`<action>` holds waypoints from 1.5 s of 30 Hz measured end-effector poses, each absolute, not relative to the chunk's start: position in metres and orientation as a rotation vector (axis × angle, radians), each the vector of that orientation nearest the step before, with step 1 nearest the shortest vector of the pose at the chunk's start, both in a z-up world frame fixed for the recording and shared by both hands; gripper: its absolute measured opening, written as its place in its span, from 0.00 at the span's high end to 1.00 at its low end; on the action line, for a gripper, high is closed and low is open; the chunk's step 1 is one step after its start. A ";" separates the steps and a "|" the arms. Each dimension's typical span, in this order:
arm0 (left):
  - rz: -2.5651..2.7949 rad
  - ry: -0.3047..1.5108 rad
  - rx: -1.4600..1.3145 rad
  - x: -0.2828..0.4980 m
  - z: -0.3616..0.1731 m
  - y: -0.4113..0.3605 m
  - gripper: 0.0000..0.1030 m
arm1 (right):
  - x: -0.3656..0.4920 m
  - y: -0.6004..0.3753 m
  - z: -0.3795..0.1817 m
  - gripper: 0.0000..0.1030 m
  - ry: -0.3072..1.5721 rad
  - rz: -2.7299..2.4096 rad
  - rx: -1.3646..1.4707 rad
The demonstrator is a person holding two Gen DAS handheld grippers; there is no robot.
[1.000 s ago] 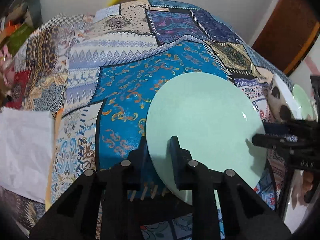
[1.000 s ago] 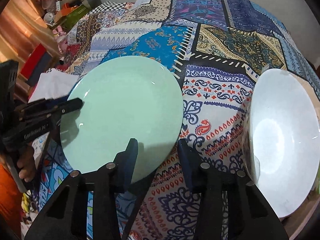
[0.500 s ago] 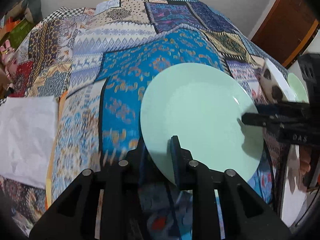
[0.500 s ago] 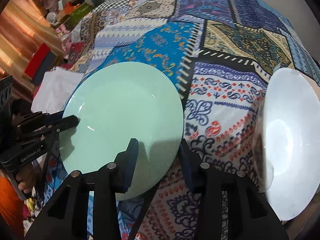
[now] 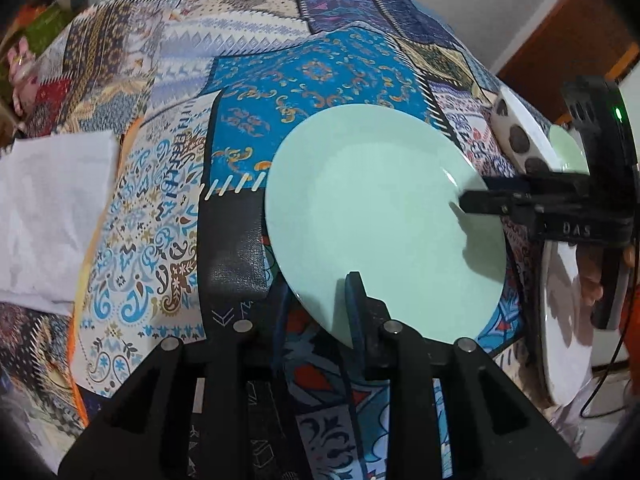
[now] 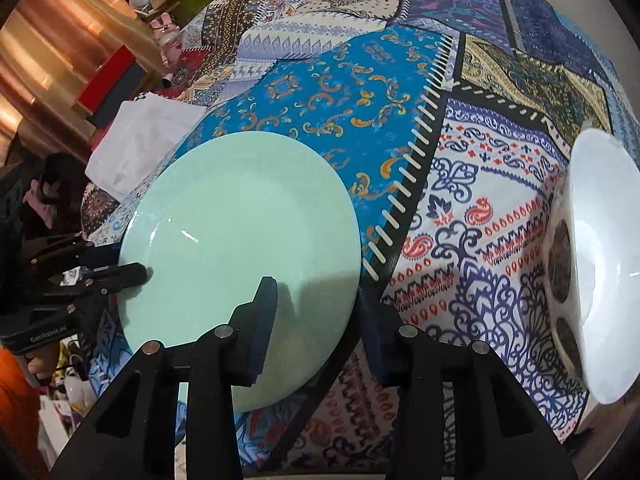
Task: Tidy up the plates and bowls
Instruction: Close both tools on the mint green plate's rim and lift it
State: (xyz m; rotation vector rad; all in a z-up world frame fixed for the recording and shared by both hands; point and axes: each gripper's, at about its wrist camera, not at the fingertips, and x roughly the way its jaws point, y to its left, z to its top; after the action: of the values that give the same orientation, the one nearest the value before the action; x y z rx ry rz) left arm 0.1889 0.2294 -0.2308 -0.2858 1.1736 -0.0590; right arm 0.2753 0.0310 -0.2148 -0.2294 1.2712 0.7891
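Observation:
A mint green plate (image 5: 376,216) is held above the patchwork cloth between both grippers; it also shows in the right wrist view (image 6: 240,248). My left gripper (image 5: 320,312) is shut on its near rim, one finger above and one below. My right gripper (image 6: 316,320) straddles the plate's opposite rim with its jaws wide apart, one finger over the plate, one beside it. A white bowl with dark spots (image 6: 592,256) stands at the right; it also shows in the left wrist view (image 5: 520,136).
A patchwork tablecloth (image 6: 480,184) covers the table. White paper (image 5: 48,208) lies at the left edge. Boxes and clutter (image 6: 120,80) stand beyond the table's left side. A white plate (image 5: 564,320) lies at the right.
The plate has risen and shifted with my left gripper relative to the cloth. My right gripper has kept its place at the plate's rim, jaws still apart.

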 end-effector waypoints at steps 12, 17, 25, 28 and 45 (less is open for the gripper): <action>-0.018 1.139 -0.347 0.195 -0.234 0.232 0.74 | 0.262 0.038 -0.217 0.65 1.246 0.767 -0.287; 0.000 1.123 -0.322 0.189 -0.229 0.227 0.74 | 0.270 0.027 -0.214 0.68 1.280 0.779 -0.163; 0.009 1.091 -0.317 0.174 -0.215 0.222 0.74 | 0.254 0.027 -0.202 0.69 1.223 0.794 -0.181; 0.010 1.075 -0.313 0.167 -0.207 0.220 0.74 | 0.248 0.025 -0.194 0.69 1.197 0.800 -0.182; 0.001 0.959 -0.271 0.134 -0.149 0.189 0.74 | 0.221 -0.011 -0.142 0.69 1.076 0.818 -0.129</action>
State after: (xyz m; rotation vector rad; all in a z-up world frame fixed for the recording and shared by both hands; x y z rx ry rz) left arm 0.1336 0.1895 -0.1487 -0.2713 0.9592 0.0014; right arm 0.2210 -0.0106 -0.1421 -0.1288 1.0756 0.8178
